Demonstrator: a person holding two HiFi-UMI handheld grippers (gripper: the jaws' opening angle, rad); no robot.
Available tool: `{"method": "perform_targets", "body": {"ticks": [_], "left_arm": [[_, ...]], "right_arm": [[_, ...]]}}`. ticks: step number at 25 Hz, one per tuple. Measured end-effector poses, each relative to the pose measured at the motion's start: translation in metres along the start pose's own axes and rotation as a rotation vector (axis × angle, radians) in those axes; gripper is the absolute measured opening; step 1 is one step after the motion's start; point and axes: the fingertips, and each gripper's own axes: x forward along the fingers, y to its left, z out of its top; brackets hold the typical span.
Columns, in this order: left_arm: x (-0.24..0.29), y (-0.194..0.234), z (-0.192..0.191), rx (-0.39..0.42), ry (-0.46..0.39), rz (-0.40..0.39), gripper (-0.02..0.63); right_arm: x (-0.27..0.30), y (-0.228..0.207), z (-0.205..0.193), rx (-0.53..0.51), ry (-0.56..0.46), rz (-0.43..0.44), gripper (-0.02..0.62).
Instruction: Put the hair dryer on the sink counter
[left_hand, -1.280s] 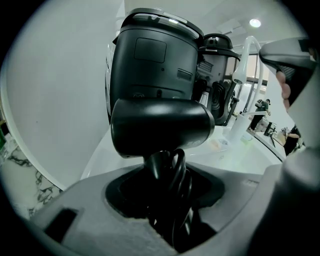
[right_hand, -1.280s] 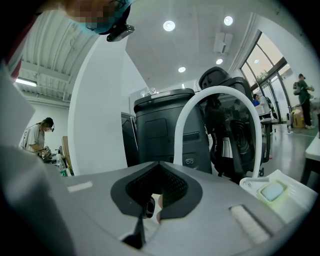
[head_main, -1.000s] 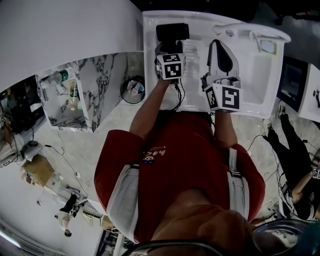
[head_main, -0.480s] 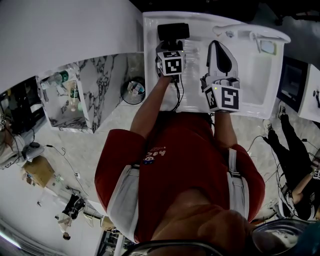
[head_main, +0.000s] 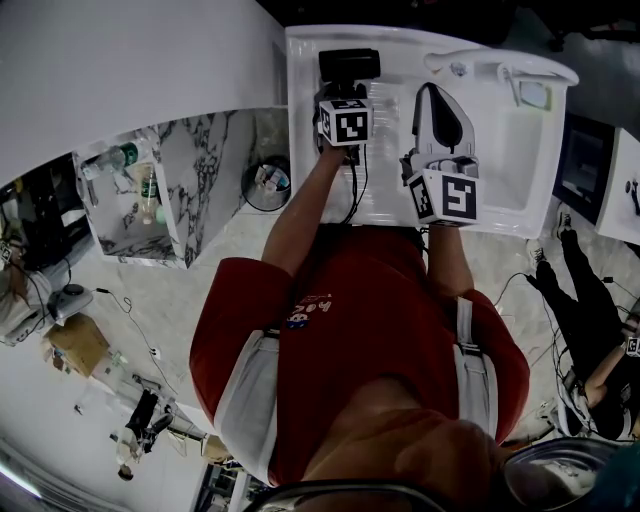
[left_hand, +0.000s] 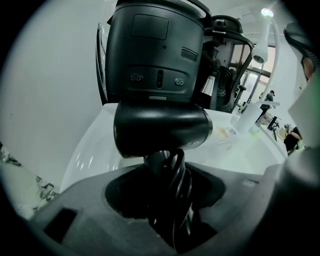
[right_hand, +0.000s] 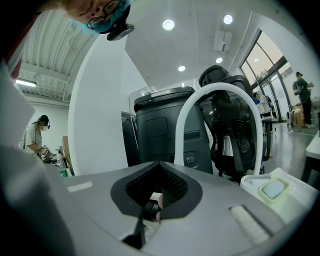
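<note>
Pinching the hair dryer (head_main: 348, 64) by its handle, the left gripper (head_main: 345, 93) sits at the sink counter's (head_main: 308, 185) ten-o'clock corner — right gripper (head_main: 434, 94) at its three o'clock, jaws pressed together.

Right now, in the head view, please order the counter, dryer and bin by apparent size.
1. Counter, by far the largest.
2. Bin and dryer look about alike. The dryer is partly covered and the bin stands lower, on the floor, so I do not rank them.
</note>
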Motion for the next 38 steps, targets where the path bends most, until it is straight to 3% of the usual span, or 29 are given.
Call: {"method": "perform_targets", "body": {"ticks": [18,38], "left_arm": [[0.0,0.004,-0.003,0.006,0.029,0.031,0.207],[-0.019,0.003,-0.008,-0.038,-0.007,-0.012,0.265]], "right_arm": [[-0.006,0.004,0.004,-0.004,-0.009,0.002,0.002],[-0.019,0.013,0.011,-0.012,-0.029,0.007,0.002]]}}
